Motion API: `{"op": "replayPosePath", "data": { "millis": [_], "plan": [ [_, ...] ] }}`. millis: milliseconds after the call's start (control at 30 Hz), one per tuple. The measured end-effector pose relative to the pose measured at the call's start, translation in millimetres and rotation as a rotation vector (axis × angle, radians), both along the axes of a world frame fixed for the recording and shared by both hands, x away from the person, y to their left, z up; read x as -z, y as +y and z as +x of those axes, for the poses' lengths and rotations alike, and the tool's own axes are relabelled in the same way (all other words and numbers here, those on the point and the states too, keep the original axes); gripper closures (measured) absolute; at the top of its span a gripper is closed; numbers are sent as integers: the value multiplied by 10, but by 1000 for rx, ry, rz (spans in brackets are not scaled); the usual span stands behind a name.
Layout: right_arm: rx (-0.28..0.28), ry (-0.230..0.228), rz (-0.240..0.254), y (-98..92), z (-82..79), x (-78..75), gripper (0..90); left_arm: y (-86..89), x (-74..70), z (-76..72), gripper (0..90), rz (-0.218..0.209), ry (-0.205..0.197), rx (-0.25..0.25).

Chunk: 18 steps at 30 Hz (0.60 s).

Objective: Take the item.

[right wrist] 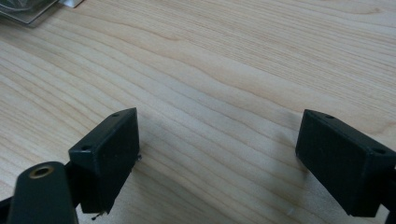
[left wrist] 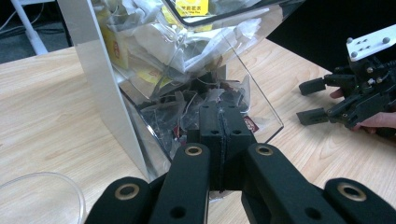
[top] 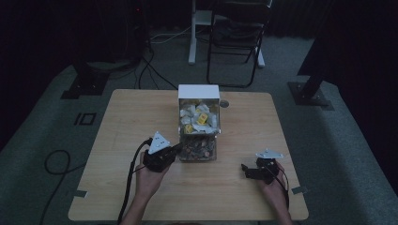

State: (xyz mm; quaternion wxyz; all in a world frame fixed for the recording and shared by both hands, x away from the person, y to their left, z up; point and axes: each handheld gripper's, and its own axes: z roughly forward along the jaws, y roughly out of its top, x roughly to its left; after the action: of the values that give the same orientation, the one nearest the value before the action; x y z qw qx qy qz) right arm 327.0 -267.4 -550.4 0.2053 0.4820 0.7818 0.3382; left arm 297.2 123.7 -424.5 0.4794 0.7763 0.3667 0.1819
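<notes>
While my left gripper (left wrist: 219, 135), jaws pressed together holding nothing I can see, noses into the clear acrylic tea-bag dispenser (top: 198, 123) mid-table toward the far edge, a snagged dark sachet (left wrist: 212, 100) could tip it; my right gripper (right wrist: 217, 161) rests wide open, empty, near the table's right front corner.

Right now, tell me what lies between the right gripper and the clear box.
Only bare wooden table lies between the right gripper and the clear box; the high view shows it.
</notes>
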Motion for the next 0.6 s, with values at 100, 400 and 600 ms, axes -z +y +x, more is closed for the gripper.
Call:
{"op": "replayPosePath", "data": {
  "millis": [100, 400, 600],
  "plan": [
    [0, 0, 0, 0, 0, 0, 132, 17, -13, 0, 900, 4, -2, 2],
    [0, 0, 0, 0, 0, 0, 132, 79, -45, 5, 900, -5, -3, -8],
    [0, 0, 0, 0, 0, 0, 133, 102, -51, 7, 900, -10, -2, -12]
  ]
}}
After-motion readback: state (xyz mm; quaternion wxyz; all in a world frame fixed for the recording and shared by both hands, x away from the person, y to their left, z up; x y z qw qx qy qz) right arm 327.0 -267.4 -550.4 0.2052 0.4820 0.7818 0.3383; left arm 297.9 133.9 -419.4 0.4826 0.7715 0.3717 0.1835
